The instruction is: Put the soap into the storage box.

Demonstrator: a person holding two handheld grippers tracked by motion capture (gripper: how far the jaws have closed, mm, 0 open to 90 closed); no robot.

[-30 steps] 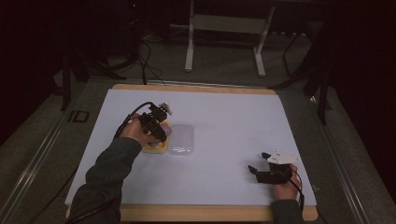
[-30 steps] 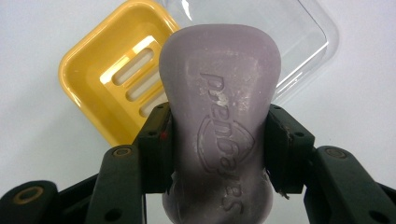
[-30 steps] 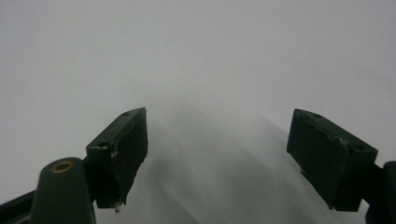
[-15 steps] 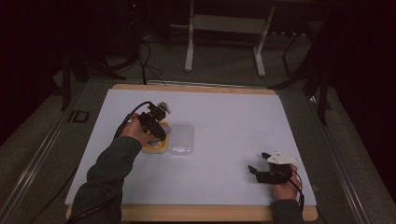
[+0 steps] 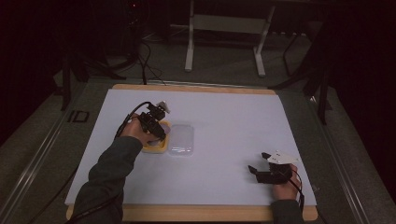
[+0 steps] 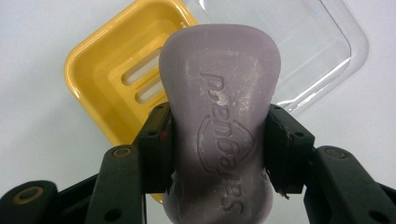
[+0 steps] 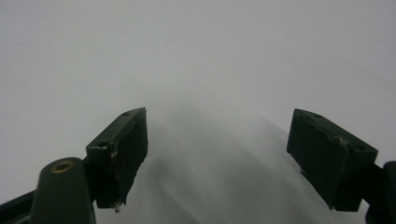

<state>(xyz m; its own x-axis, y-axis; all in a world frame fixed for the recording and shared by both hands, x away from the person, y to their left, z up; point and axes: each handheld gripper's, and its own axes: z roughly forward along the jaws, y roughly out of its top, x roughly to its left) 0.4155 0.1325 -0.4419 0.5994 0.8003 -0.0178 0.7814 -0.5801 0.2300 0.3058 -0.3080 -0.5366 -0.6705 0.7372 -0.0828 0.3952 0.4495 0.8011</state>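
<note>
While my right gripper (image 7: 217, 158) rests wide open and empty on the white table (image 5: 233, 116), my left gripper (image 6: 218, 149) clamps a purple soap bar (image 6: 219, 121) just above the yellow soap dish (image 6: 112, 79), beside its clear lid (image 6: 303, 51).

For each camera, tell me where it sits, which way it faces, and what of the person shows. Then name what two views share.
High view: above the person's side, looking forward and down on the table; both forearms, left gripper, right gripper.
Left gripper view: on the left gripper, looking down along jaws clamping a purple soap bar over a yellow soap dish.
Right gripper view: on the right gripper, jaws apart over bare table.
Shared: the dish and clear lid appear in the high and left gripper views.
</note>
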